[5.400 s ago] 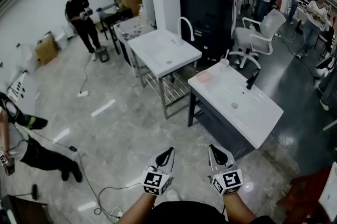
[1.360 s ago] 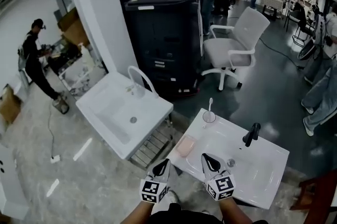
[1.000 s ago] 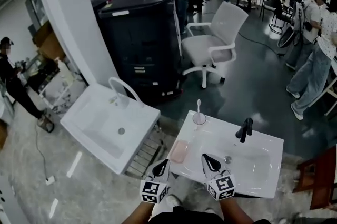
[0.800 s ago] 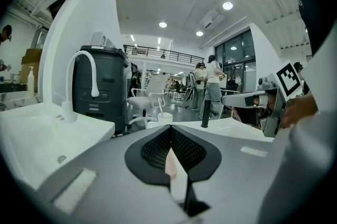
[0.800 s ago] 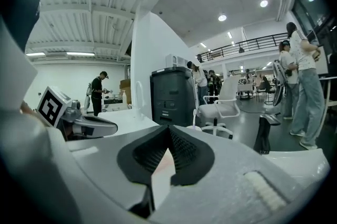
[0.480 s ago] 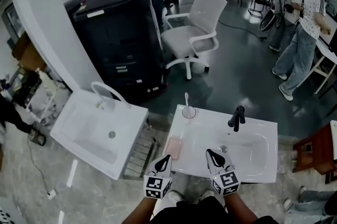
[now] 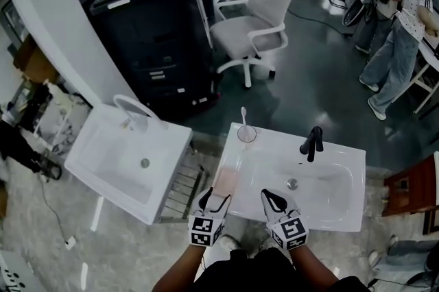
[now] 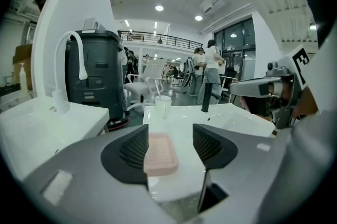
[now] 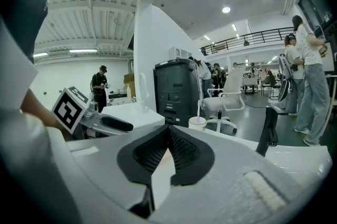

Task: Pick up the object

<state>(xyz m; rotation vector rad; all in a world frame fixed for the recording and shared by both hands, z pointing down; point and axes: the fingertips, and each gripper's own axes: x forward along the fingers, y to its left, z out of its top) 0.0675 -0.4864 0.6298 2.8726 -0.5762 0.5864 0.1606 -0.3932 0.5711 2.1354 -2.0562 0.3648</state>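
Lowered to the sink (image 7: 343, 153), the left claw (image 7: 215, 196) has just been opening, pink soap dish (image 7: 225, 182) between its jaws; right claw (image 7: 269, 196) closed.

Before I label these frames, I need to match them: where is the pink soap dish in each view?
Head view: pink soap dish lower centre, just ahead of the left gripper.
Left gripper view: the dish at centre, between the open jaws.
Right gripper view: cannot be made out.
Shared landmark: toothbrush cup, in all three.
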